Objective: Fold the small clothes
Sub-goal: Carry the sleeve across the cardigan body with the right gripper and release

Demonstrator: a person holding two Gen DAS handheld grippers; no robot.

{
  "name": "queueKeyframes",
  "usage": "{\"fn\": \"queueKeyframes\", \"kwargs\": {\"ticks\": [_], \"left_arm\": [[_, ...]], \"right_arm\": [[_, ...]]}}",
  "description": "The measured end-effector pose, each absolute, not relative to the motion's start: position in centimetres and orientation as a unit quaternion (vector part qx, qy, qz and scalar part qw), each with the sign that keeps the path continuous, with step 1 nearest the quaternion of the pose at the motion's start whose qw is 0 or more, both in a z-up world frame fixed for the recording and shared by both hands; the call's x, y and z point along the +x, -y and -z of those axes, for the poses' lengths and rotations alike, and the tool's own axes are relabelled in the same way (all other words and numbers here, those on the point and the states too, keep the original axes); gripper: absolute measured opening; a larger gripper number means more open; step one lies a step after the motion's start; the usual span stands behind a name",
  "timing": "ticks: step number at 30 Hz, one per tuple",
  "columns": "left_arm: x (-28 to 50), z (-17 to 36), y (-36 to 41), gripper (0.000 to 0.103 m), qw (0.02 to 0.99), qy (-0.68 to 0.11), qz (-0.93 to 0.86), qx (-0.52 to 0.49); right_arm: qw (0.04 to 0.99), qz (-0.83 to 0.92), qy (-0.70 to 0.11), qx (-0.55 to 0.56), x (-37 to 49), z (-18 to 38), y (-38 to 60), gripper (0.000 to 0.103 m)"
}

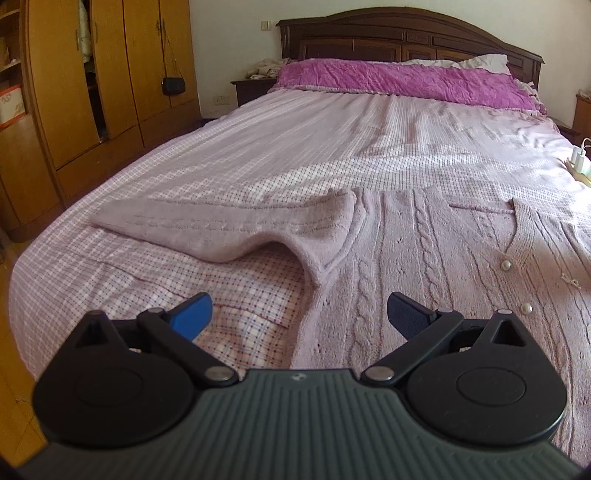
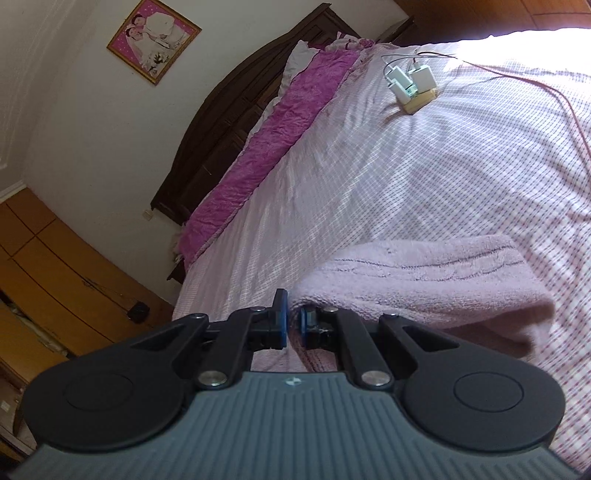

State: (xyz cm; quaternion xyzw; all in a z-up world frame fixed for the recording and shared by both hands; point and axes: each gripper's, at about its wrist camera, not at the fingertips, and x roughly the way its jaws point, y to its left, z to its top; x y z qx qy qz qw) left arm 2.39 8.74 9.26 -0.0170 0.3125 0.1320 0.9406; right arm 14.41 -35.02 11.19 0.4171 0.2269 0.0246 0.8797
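A wide bed [image 1: 258, 155] fills both views, covered by a pale pink-and-white checked sheet, with a crumpled magenta quilt [image 1: 406, 79] rolled along the dark carved wooden headboard [image 1: 406, 33]. An orange-brown wardrobe [image 1: 92, 74] stands along the wall beside the bed, a small black bag [image 1: 173, 85] hanging from one of its doors.

The lilac cable-knit cardigan [image 1: 406, 251] lies spread on the near part of the bed, front up, with pearl buttons [image 1: 505, 264] along its placket. One sleeve [image 1: 207, 225] stretches out flat across the sheet, away from the body of the garment.

The left gripper [image 1: 300, 314] hovers low over the cardigan's edge, its blue fingers [image 1: 194, 314] spread wide with nothing between them.

The right wrist view, tilted, shows what the left does not: the right gripper [image 2: 293, 325] with its fingers closed to a narrow gap, pinching an edge of the cardigan, a thick fold of the knit bunched just beyond them. It also shows a framed picture [image 2: 154, 40] with a pink mat on the wall above the headboard, and white chargers on a small wooden block [image 2: 419, 101] lying on the sheet with cables trailing off; the left view catches only the edge of these.
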Motion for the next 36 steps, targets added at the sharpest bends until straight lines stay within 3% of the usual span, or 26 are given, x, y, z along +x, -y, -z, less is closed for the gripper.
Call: {"fn": "queueKeyframes", "kwargs": {"ticks": [15,29,32,36], "left_arm": [[2.8,-12.1,-13.1,0.103,0.947,-0.275,-0.164,0.0],[5.9,-10.4,-14.4,0.103,0.946,-0.29,-0.144,0.014],[6.7,-9.6,-13.3,0.103,0.946,-0.298,-0.127,0.015],[7.8,-8.7,-11.5,0.103,0.946,-0.307,-0.099,0.016]], "right_arm": [[0.842,-0.111,-0.237,0.471,18.2,-13.0,20.2,0.006],[0.816,-0.106,-0.353,0.446,19.6,-2.6,10.6,0.007],[0.819,-0.101,-0.385,0.414,19.6,-2.0,10.5,0.009],[0.827,-0.115,-0.4,0.378,18.8,-2.3,11.4,0.024]]}}
